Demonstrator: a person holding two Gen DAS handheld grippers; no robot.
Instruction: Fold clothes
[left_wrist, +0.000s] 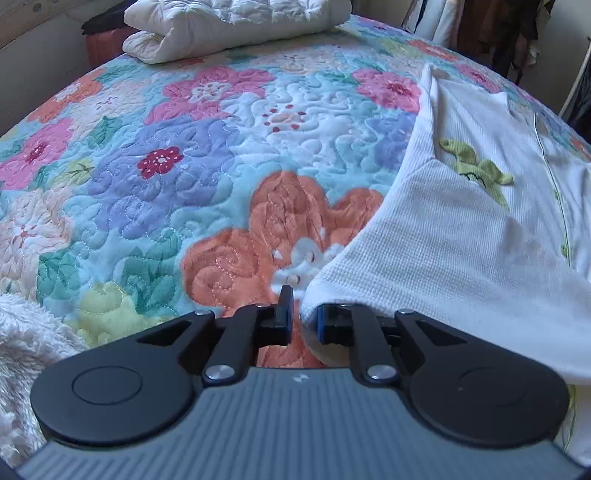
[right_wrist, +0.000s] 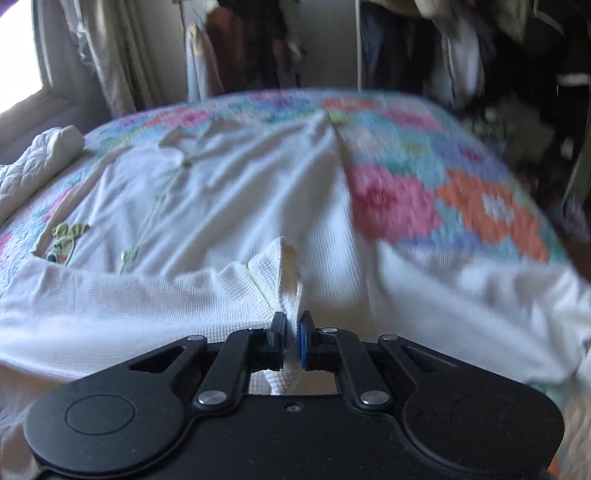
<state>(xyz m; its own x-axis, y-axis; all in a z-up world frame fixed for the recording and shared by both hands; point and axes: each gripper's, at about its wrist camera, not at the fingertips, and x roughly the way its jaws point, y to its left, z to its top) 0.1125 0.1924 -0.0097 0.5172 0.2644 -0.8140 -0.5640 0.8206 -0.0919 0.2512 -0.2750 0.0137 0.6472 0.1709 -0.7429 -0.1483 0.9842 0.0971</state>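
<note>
A white waffle-knit garment with a green frog motif and green piping lies spread on the flowered quilt of a bed. In the left wrist view its near corner rises taut into my left gripper, whose narrow jaws pinch the cloth's edge; the fabric drapes over the right finger. In the right wrist view, which is blurred, the same garment stretches across the bed. My right gripper is shut on a bunched fold of it that sticks up between the pads.
A folded white quilted blanket lies at the head of the bed, also seen as the blanket at the left. A fluffy white throw sits near left. Hanging clothes stand beyond the bed, beside a window.
</note>
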